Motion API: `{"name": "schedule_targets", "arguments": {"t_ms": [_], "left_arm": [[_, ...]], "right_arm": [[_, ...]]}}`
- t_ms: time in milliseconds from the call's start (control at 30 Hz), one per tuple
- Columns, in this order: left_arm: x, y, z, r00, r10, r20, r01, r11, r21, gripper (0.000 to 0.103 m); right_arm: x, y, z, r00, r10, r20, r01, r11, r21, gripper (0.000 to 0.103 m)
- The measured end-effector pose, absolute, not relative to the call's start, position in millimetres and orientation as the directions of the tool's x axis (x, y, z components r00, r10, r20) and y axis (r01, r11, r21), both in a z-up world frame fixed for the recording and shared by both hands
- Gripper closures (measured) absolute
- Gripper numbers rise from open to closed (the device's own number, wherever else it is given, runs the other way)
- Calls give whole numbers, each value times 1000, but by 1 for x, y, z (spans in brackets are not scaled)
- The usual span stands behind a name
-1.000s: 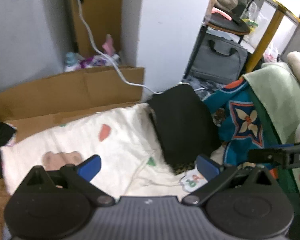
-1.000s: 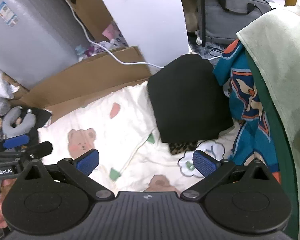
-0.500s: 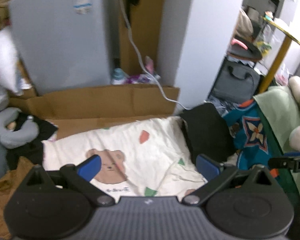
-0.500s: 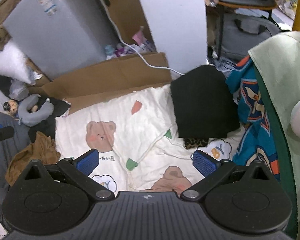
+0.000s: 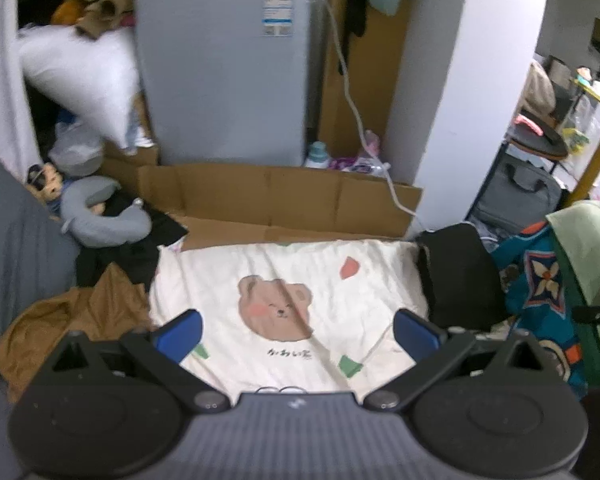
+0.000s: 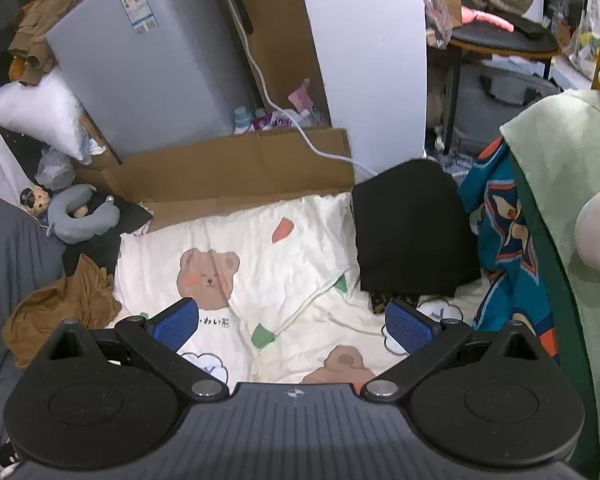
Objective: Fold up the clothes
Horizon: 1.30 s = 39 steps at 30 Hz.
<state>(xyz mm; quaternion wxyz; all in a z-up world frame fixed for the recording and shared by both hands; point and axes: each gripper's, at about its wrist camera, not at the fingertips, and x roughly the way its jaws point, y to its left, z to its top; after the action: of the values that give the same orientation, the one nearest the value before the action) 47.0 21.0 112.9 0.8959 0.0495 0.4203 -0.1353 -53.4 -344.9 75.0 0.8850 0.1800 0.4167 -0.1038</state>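
The folded black garment [image 6: 410, 228] is a flat, plain, roughly rectangular block with neat edges. Its long axis runs near to far, the far end reaching the foot of the white wall [image 6: 372, 60]. It lies on the right part of the cream bear-print sheet [image 6: 260, 248], with a leopard-print piece [image 6: 384, 300] showing from under its near edge. Just right of it hangs a teal patterned cloth [image 6: 500, 240], then a pale green blanket [image 6: 568, 184]. At the left edge of the sheet sits a crumpled brown garment [image 6: 60, 304], with a grey neck pillow [image 6: 80, 216] farther back. Flattened cardboard [image 6: 236, 172] stands along the far edge, a grey appliance [image 6: 152, 60] behind it.

The left gripper [image 5: 298, 330] and the right gripper [image 6: 292, 322] hover above the near part of the sheet, each with its 2 blue pads spread wide and nothing between them.
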Motion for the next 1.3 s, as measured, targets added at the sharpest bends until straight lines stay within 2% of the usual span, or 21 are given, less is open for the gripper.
{"name": "schedule_targets", "arguments": {"t_ms": [233, 433, 833, 1067, 1300], "left_arm": [[26, 47, 114, 644, -161, -748, 190, 981, -47, 0], [22, 40, 91, 644, -160, -748, 202, 979, -35, 0], [14, 26, 45, 642, -158, -750, 222, 975, -16, 0], [12, 20, 23, 637, -166, -753, 213, 976, -34, 0], [11, 15, 0, 632, -173, -755, 204, 977, -53, 0]], "right_arm": [[-76, -350, 65, 654, -36, -756, 339, 907, 250, 0], [-85, -346, 46, 657, -35, -753, 350, 899, 264, 0], [-81, -305, 31, 631, -170, -757, 413, 899, 143, 1], [-87, -277, 32, 653, -175, -737, 432, 885, 173, 0], [-91, -264, 11, 684, -200, -701, 419, 895, 153, 1]]}}
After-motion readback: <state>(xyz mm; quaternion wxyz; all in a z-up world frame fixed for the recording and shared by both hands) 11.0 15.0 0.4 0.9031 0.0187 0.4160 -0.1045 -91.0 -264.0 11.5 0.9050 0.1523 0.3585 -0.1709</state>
